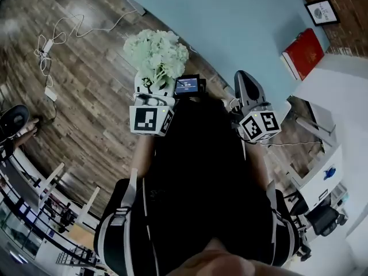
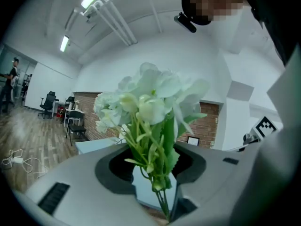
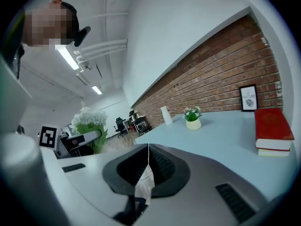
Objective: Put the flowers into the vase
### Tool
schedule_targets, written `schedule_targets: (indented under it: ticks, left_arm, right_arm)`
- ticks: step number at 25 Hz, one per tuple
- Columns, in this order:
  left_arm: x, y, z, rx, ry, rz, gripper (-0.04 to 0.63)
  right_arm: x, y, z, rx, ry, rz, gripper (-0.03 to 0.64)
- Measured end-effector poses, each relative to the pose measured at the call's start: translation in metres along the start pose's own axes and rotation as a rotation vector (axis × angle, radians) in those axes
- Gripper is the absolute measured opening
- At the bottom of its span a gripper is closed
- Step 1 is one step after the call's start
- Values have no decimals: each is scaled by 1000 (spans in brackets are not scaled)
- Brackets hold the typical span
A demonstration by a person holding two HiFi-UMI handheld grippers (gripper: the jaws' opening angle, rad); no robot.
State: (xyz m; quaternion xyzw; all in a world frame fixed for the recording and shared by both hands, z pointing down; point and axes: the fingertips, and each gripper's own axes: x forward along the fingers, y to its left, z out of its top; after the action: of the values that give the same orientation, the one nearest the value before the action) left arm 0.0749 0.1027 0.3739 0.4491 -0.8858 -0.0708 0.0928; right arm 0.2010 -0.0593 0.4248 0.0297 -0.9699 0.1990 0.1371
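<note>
Over the wood floor (image 1: 86, 91), the left gripper (image 2: 157, 168) seemingly grips the flowers (image 2: 150, 100)

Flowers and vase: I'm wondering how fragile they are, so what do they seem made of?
Flowers: likely artificial, fabric or plastic; matte, uniform pale petals and stiff green stems. Vase: plain white and smooth, perhaps ceramic; too far off to be sure.

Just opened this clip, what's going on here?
A person holds a gripper in each hand. The left gripper is clamped on the stems of a bunch of white flowers, held upright in the air. The right gripper is shut with nothing in it. The white vase stands far off on the blue table near the brick wall, so the flowers are not in it yet.
</note>
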Motion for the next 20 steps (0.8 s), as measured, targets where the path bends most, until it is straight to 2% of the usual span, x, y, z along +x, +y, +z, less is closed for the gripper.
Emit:
schedule_targets:
  ticks: [6, 13, 16, 20]
  left_arm:
    - [-31, 102, 36, -60, -80, 105, 193]
    - [-38, 134, 26, -138, -70, 251, 193]
    - [-26, 159, 32, -125, -56, 270, 193]
    - [-3, 191, 53, -47, -39, 285, 193]
  right_arm:
    - [78, 75, 3, -39, 37, 89, 18]
    - [126, 75, 5, -34, 102, 186, 18]
    - [174, 82, 11, -24, 103, 230, 18]
    - [241, 88, 26, 1, 95, 279, 18]
